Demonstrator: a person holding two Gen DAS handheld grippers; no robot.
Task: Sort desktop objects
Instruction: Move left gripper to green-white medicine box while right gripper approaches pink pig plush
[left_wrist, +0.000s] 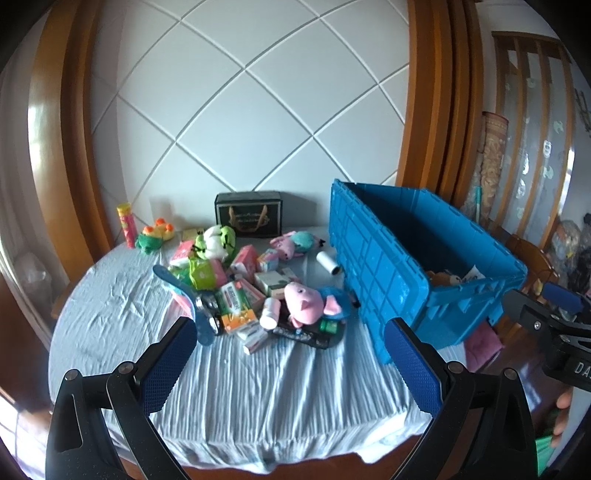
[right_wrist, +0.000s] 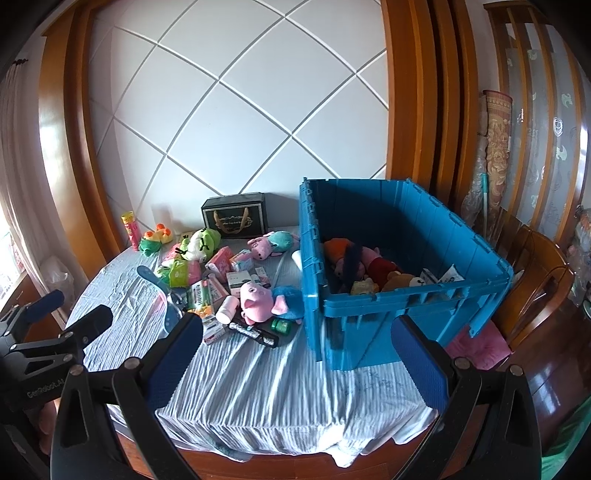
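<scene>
Left gripper (left_wrist: 288, 354), right gripper (right_wrist: 295, 350): both spread, empty, lower frame | blue crate (right_wrist: 406, 306) centre-right, part-filled with toys | clutter pile (right_wrist: 221, 280) centre-left, within reach for sorting

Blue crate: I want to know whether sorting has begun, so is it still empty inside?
No: the right wrist view shows several plush toys already lying in the bottom of the blue crate.

bare cloth (right_wrist: 280, 373) near, crate (right_wrist: 406, 306) blocks right
</scene>
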